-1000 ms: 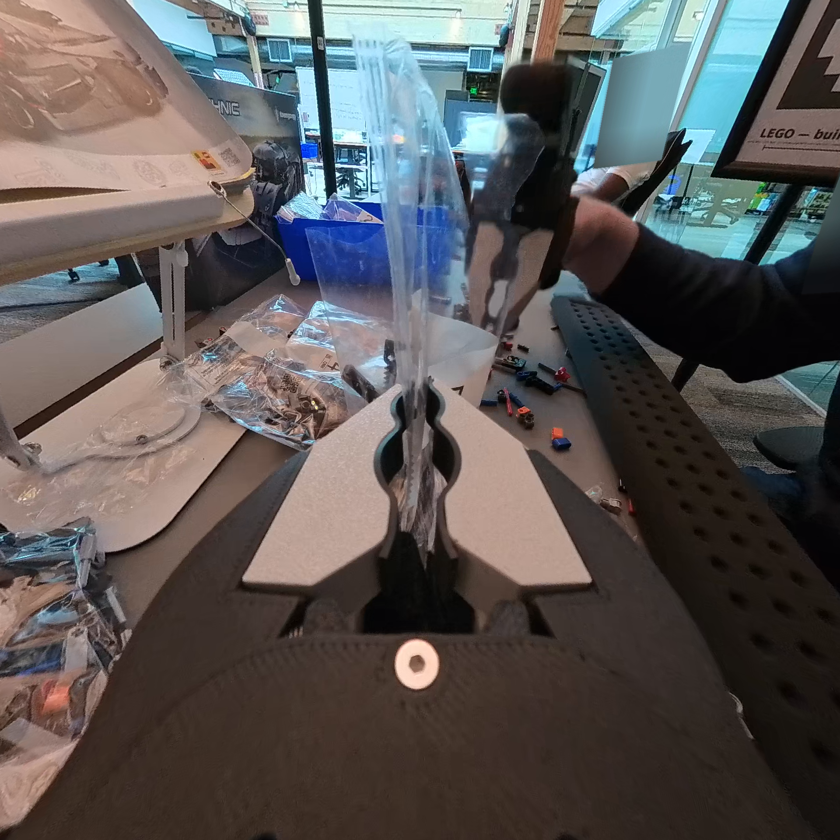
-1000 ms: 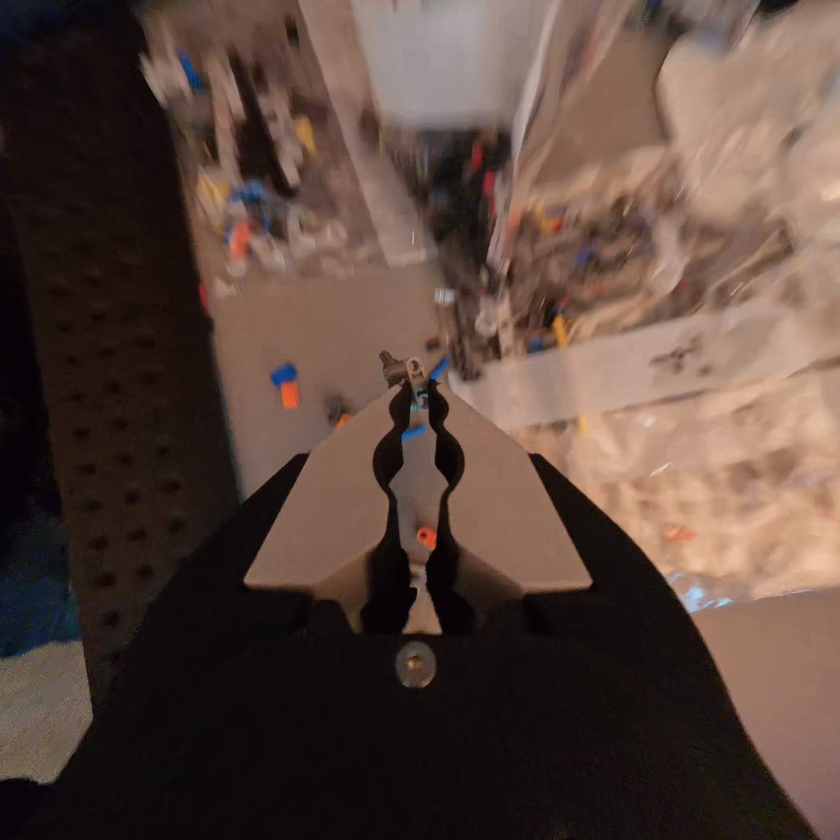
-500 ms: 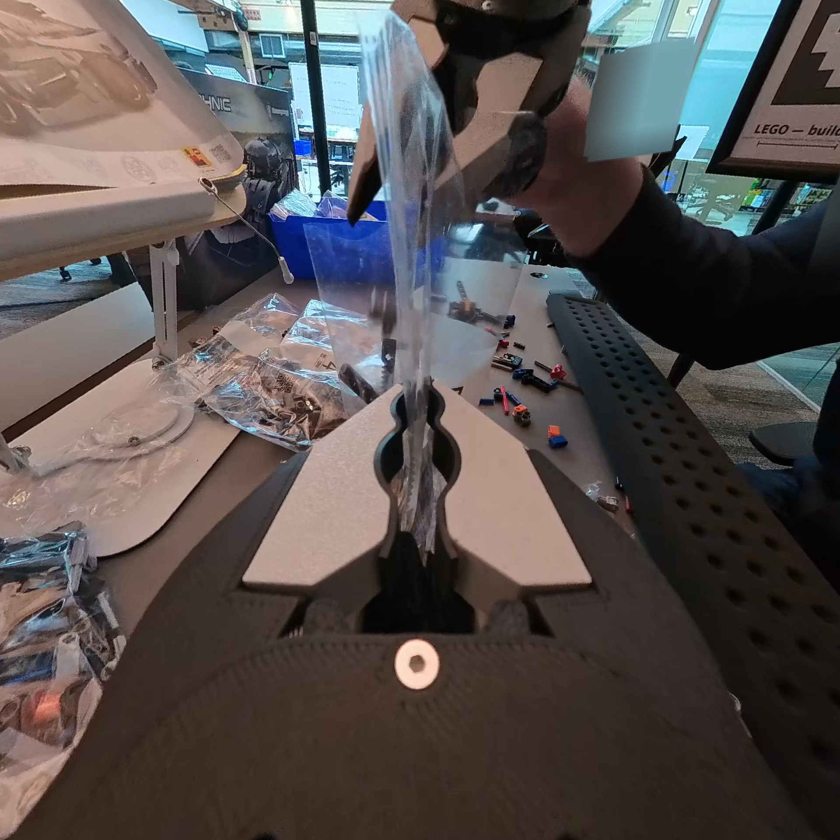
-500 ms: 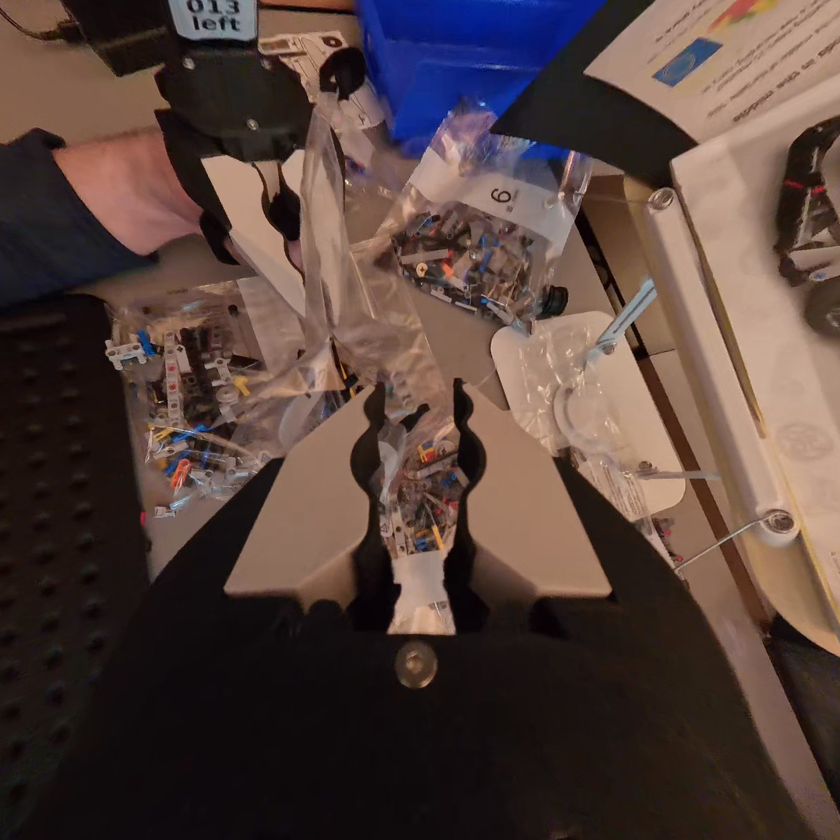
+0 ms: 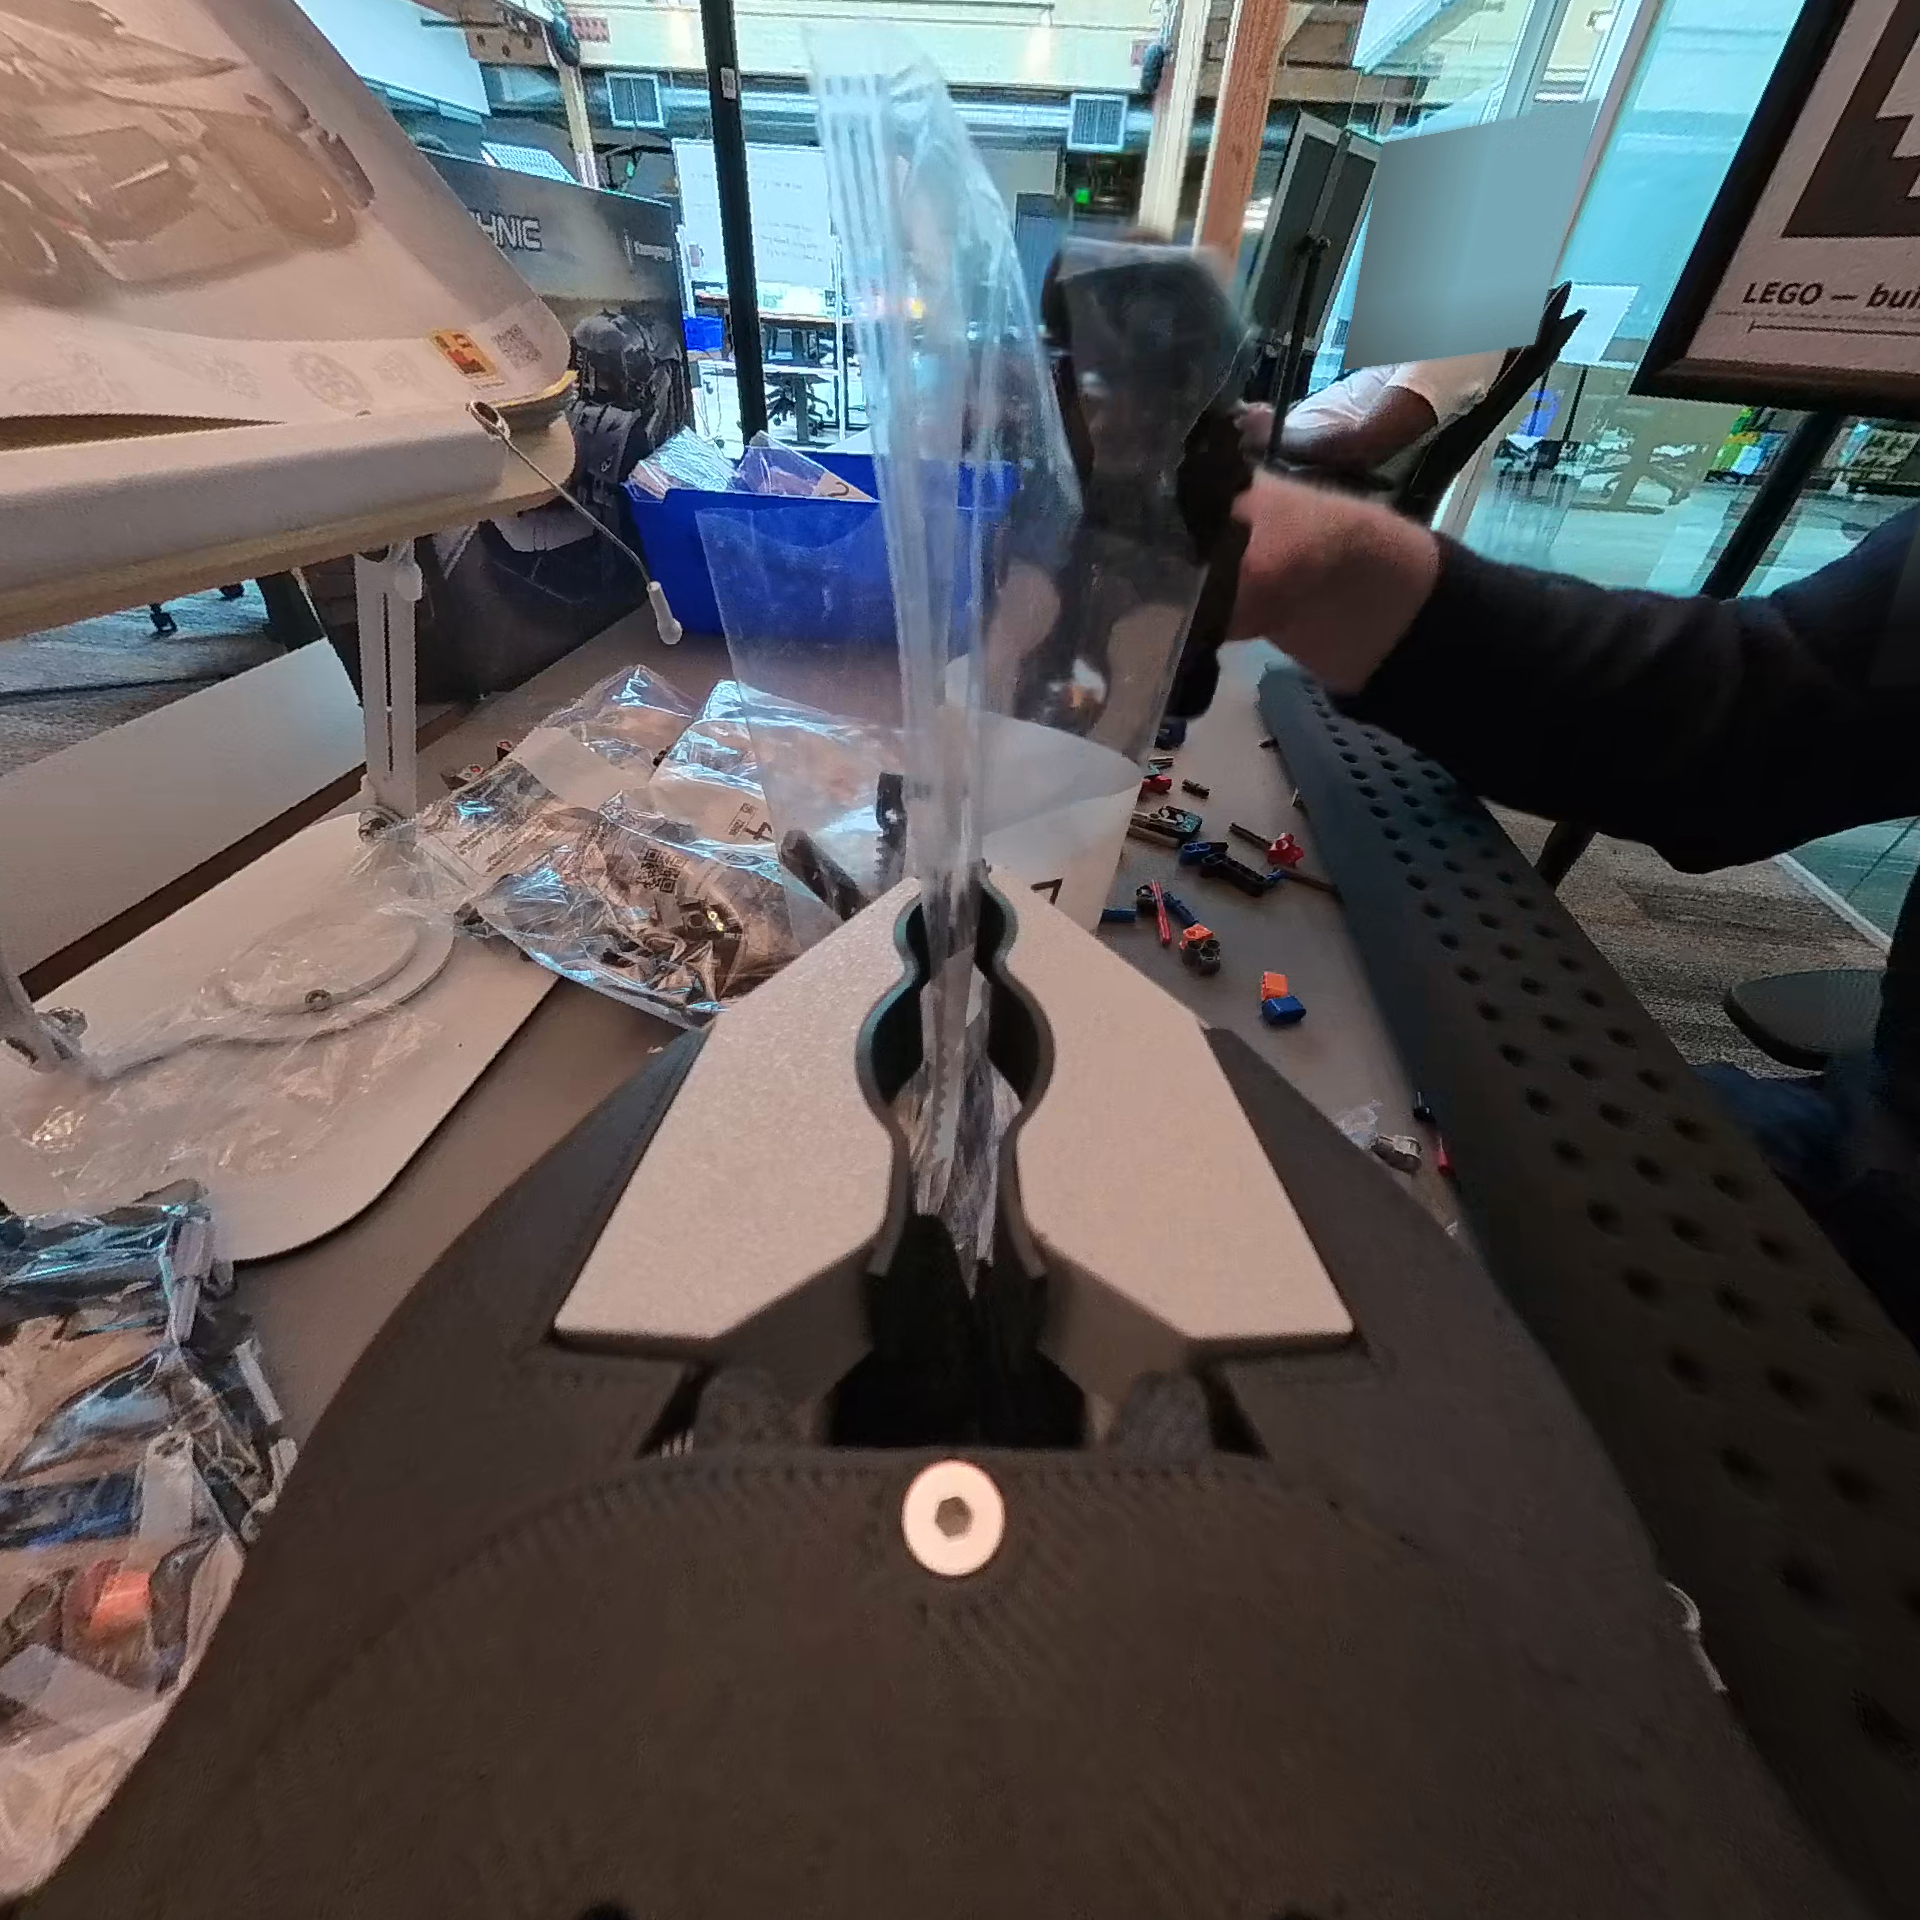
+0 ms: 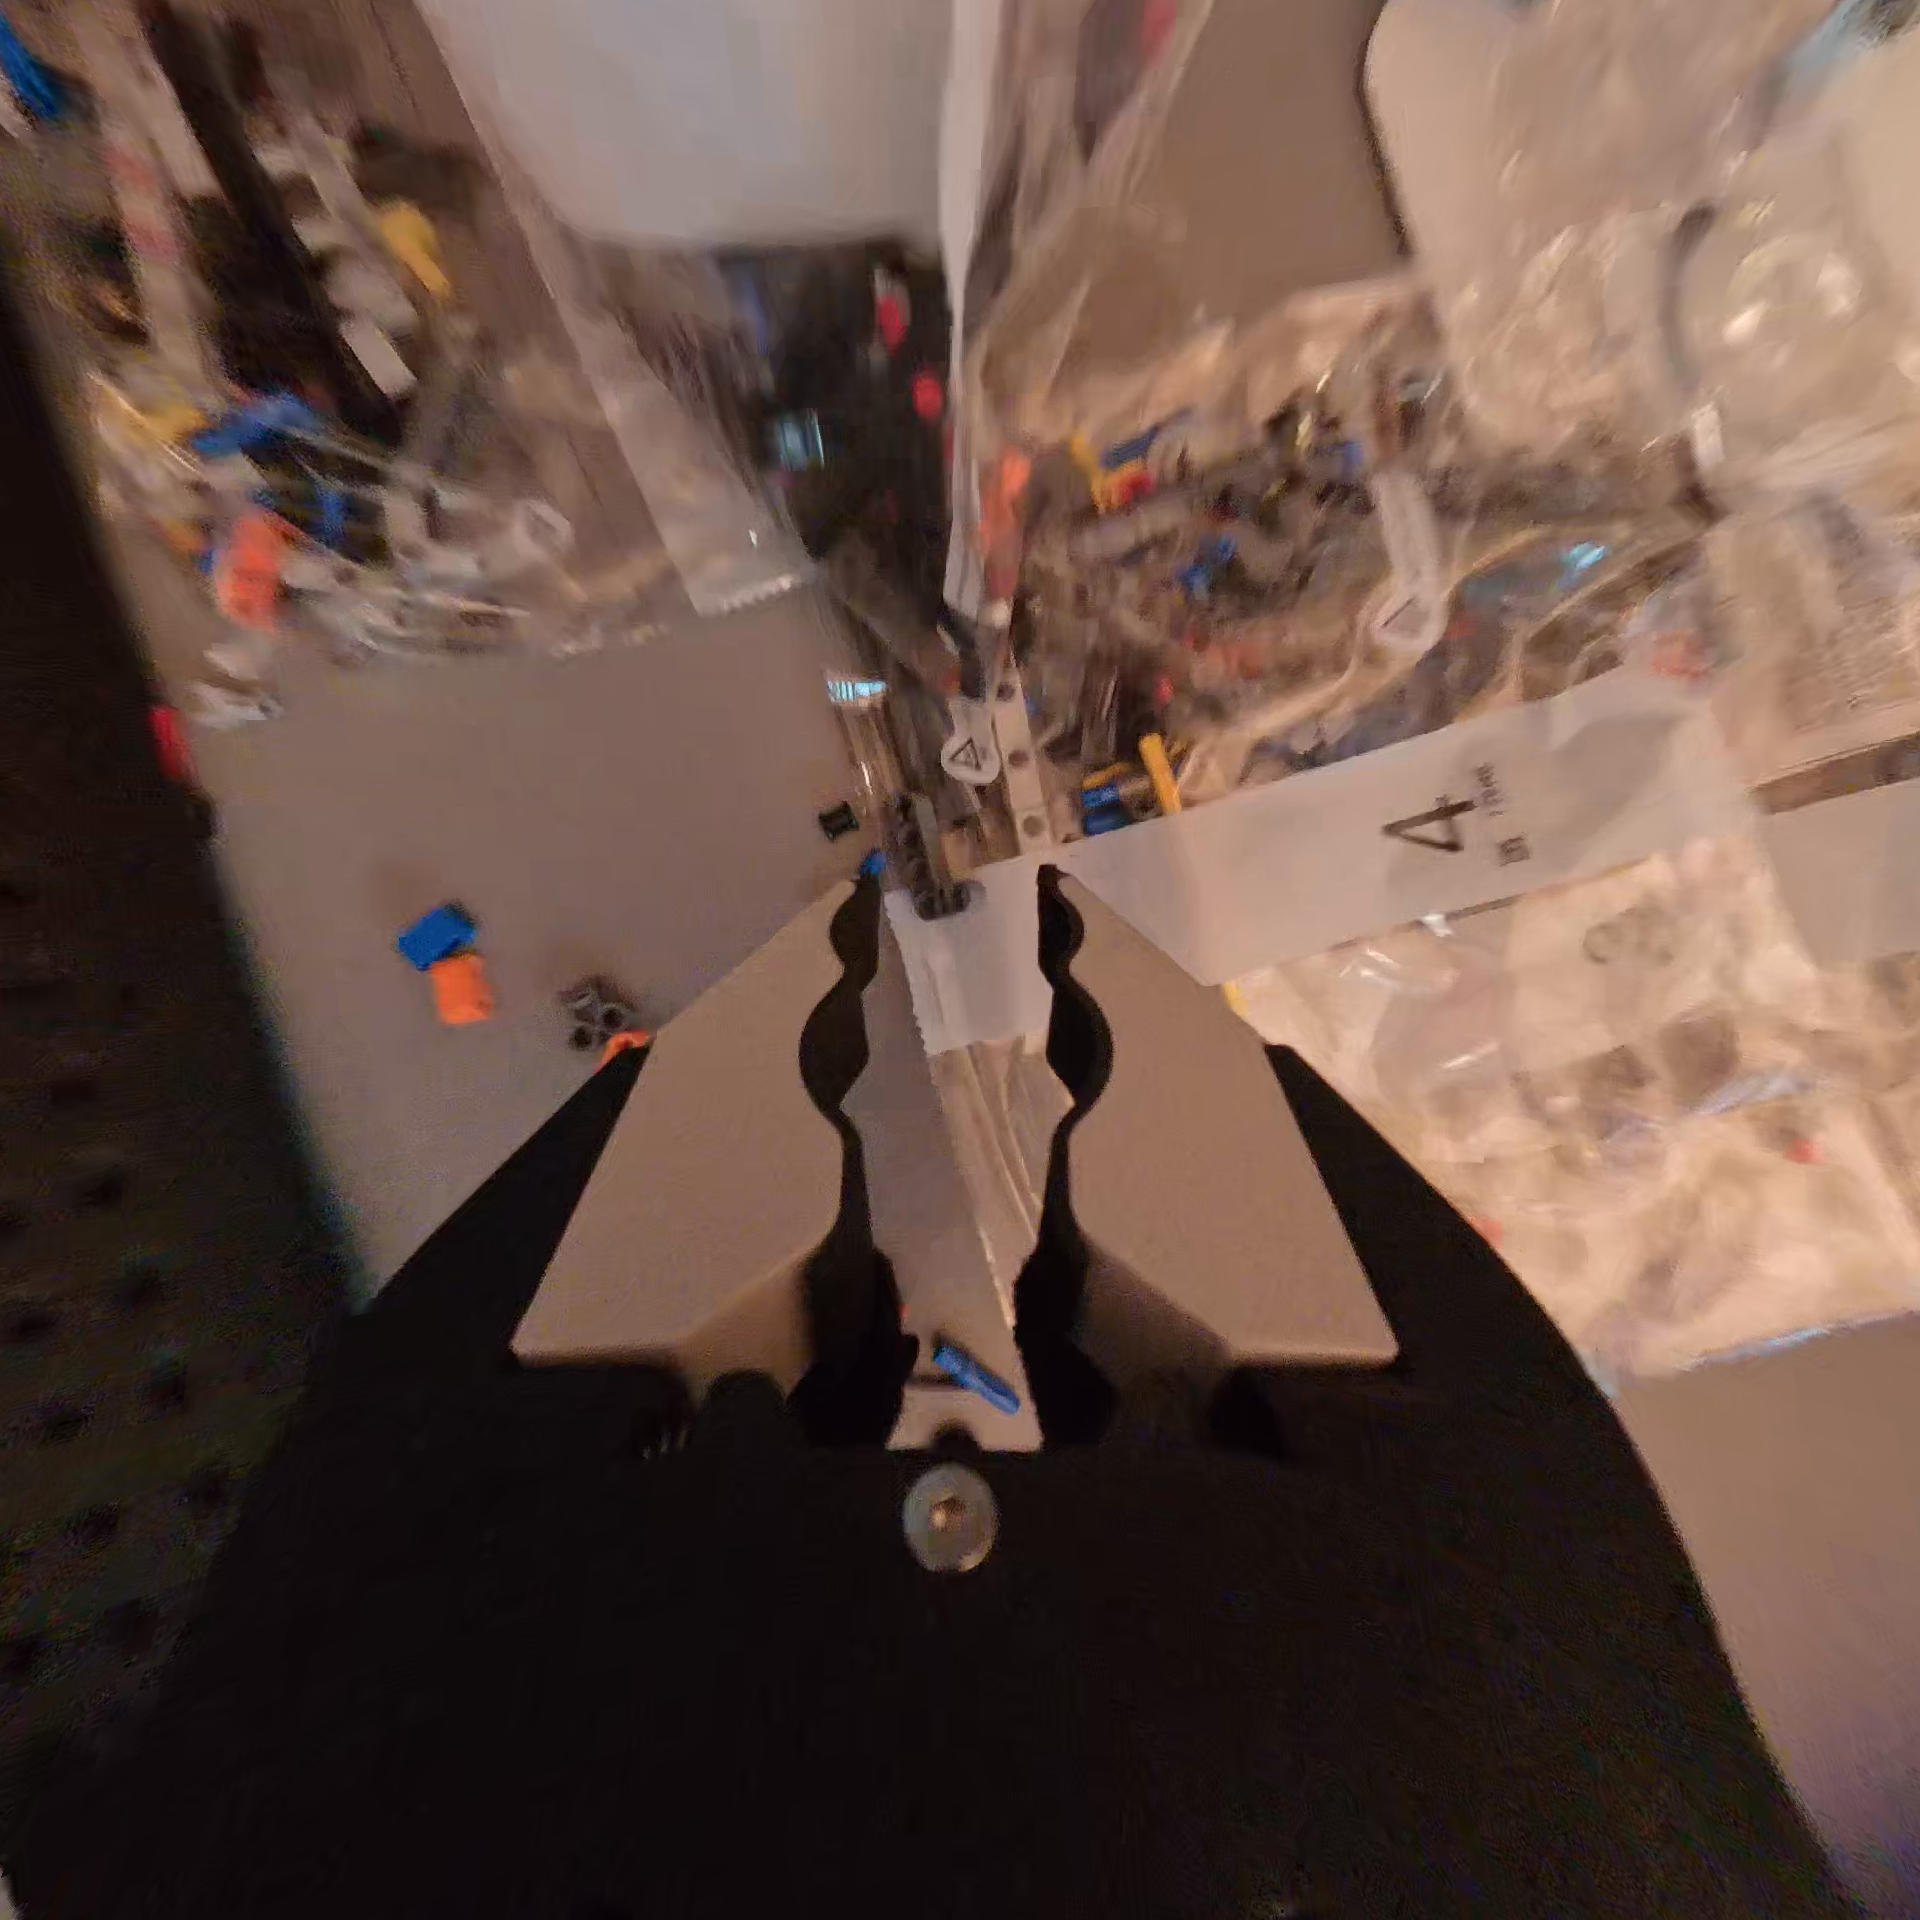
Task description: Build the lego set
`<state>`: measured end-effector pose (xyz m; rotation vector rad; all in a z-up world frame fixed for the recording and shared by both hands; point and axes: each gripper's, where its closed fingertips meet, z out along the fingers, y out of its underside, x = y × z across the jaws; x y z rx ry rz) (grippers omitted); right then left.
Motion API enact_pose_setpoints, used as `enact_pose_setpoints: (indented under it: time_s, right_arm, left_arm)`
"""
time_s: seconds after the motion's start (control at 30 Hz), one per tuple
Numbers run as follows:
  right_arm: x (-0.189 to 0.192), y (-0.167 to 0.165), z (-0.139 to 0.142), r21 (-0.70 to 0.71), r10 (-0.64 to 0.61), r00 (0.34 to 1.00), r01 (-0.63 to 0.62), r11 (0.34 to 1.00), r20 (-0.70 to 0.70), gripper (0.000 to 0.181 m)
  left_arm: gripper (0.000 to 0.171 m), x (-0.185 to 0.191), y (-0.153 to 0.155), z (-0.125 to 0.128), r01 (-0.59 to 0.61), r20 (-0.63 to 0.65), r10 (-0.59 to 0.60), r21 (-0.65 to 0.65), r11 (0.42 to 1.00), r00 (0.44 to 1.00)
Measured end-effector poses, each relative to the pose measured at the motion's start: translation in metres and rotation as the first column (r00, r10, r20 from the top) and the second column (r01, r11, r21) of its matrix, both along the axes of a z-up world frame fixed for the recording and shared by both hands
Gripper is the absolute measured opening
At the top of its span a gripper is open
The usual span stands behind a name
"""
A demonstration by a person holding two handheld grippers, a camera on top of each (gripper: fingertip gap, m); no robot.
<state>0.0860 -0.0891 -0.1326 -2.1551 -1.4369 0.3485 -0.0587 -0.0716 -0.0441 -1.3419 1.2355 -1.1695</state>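
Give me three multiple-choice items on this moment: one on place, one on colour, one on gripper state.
1. Where is the blue bin?
A. at the table's far end, behind the clear plastic bag
B. on the floor
C. on the book stand

2. What colour is the brick touching the loose blue brick?
A. green
B. orange
C. white

3. The left gripper is:
A. open and empty
B. shut on the clear plastic bag
C. out of view

A: seen through the bag.
B: orange brick adjoins it.
C is wrong; B: film is pinched between its fingers.
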Motion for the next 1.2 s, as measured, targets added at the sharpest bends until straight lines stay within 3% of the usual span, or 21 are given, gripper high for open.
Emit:
enact_pose_setpoints:
  time_s: [0.13,0.23,0.37,0.5,0.67,0.73,0.9,1.0,1.2]
  right_arm:
    - [-0.001,0.002,-0.04,-0.051,-0.003,0.998,0.006,0.999,0.062,0.024]
    - [-0.003,0.001,-0.038,-0.03,0.026,0.995,-0.024,0.999,0.094,0.006]
    - [-0.006,0.0,-0.015,-0.009,0.039,0.998,-0.039,0.999,0.052,0.006]
    - [-0.015,0.004,0.032,0.074,0.041,0.999,-0.038,0.997,-0.033,0.006]
    - [-0.034,0.014,0.132,0.293,0.066,0.983,-0.014,0.956,-0.171,0.006]
    - [-0.047,0.013,0.154,0.338,0.104,0.982,-0.045,0.94,-0.158,0.005]
    - [-0.077,0.026,0.15,0.38,0.111,0.994,-0.106,0.919,0.009,0.007]
    - [-0.082,0.031,0.14,0.374,0.091,0.995,-0.104,0.922,0.051,0.02]
    - [-0.048,0.018,0.143,0.321,0.052,0.993,-0.017,0.947,-0.102,0.021]
  left_arm:
    - [0.004,0.0,0.001,-0.001,-0.001,-0.002,0.001,-0.002,1.0,1.0]
    - [0.004,0.001,0.0,-0.002,0.002,-0.008,-0.002,-0.004,1.0,1.0]
    - [0.004,0.001,0.0,-0.001,0.002,-0.007,-0.002,-0.001,1.0,1.0]
    - [0.004,0.001,0.0,-0.001,0.004,-0.005,-0.004,-0.001,1.0,1.0]
    - [0.004,0.001,0.0,-0.001,0.005,-0.003,-0.005,-0.003,1.0,1.0]
    - [0.004,0.001,0.0,-0.001,0.004,-0.002,-0.004,-0.004,1.0,1.0]
    - [0.004,0.001,-0.001,-0.001,0.006,-0.001,-0.006,-0.002,1.0,1.0]
    - [0.004,0.001,-0.001,0.0,0.008,-0.002,-0.008,-0.001,1.0,1.0]
    - [0.004,0.001,-0.002,0.001,0.01,0.0,-0.01,0.002,1.0,1.0]
